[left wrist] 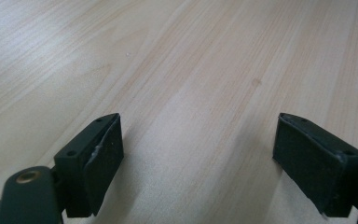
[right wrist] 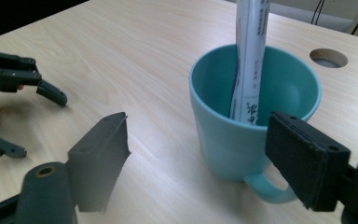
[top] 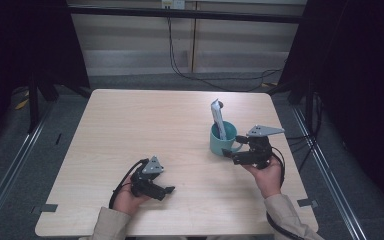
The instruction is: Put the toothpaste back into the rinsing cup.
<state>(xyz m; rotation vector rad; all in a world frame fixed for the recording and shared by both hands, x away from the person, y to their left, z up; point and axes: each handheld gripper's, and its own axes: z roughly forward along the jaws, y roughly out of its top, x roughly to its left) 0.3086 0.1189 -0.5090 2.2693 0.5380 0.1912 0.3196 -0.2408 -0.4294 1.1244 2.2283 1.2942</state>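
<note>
On the light wooden surface (top: 130,125) a teal mug (top: 222,140) stood toward the right side, near the right hand-held gripper (top: 231,152). A white tube (top: 218,119) with printed lettering stood in the mug, leaning against its inner wall and rising well above the rim. In the right gripper view the mug (right wrist: 242,135) sat just ahead of the jaws, its handle (right wrist: 272,186) turned toward the camera and lying close beside the right-hand jaw. The jaws of this hand-held gripper stood wide apart with nothing pressed between the pads; the left-hand jaw was clear of the mug, and the tube (right wrist: 249,60) showed inside the cup behind them. A round hole (right wrist: 328,57) in the surface lay beyond the mug.

The left hand-held gripper (top: 169,191) rested low near the front edge of the surface, well apart from the mug, held in the person's left hand (top: 127,200). In the left gripper view its jaws were spread wide over bare wood (left wrist: 191,70), holding nothing. It also appeared farther off at the left of the right gripper view (right wrist: 23,112).
</note>
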